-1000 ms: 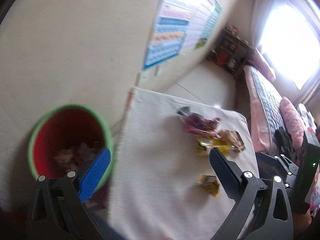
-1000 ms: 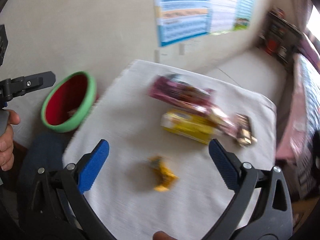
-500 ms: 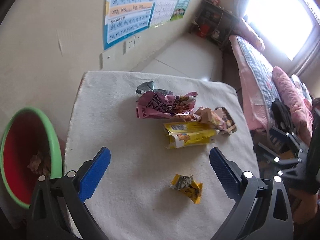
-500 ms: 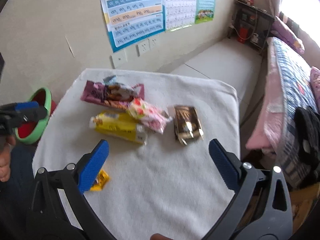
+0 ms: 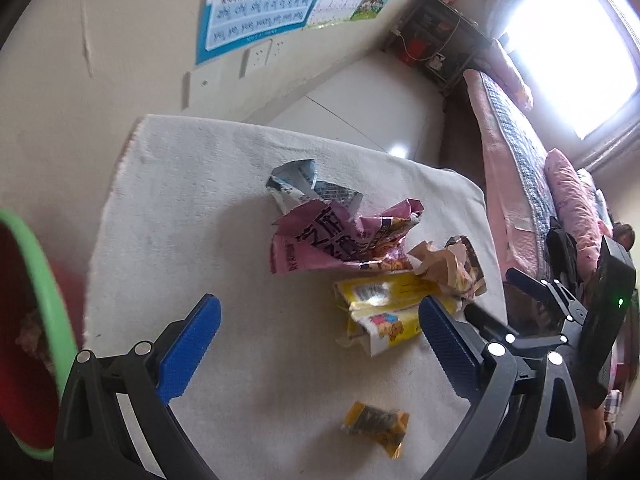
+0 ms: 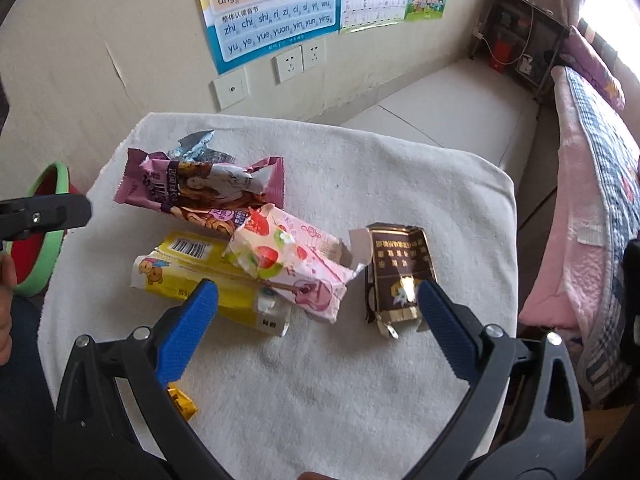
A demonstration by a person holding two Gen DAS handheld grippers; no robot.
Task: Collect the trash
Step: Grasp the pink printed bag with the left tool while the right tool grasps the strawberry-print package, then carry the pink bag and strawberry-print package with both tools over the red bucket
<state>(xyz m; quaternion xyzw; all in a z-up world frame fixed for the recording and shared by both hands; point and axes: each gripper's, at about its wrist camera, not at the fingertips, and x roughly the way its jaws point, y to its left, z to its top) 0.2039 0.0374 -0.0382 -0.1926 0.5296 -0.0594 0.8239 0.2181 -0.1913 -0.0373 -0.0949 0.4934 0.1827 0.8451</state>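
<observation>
Left wrist view has swung from the bin [image 5: 28, 320] back over the wrappers [image 5: 344, 240]. Both the left gripper [image 5: 320, 340] and right gripper [image 6: 318, 316] gape empty, so another pickup looks next.

I see a small table draped in a white terry towel [image 6: 400, 184]. On it lie a crumpled purple snack wrapper [image 6: 192, 188], a yellow carton [image 6: 192, 268], a brown foil box [image 6: 400, 264] and a small yellow candy wrapper [image 5: 376, 426].
</observation>
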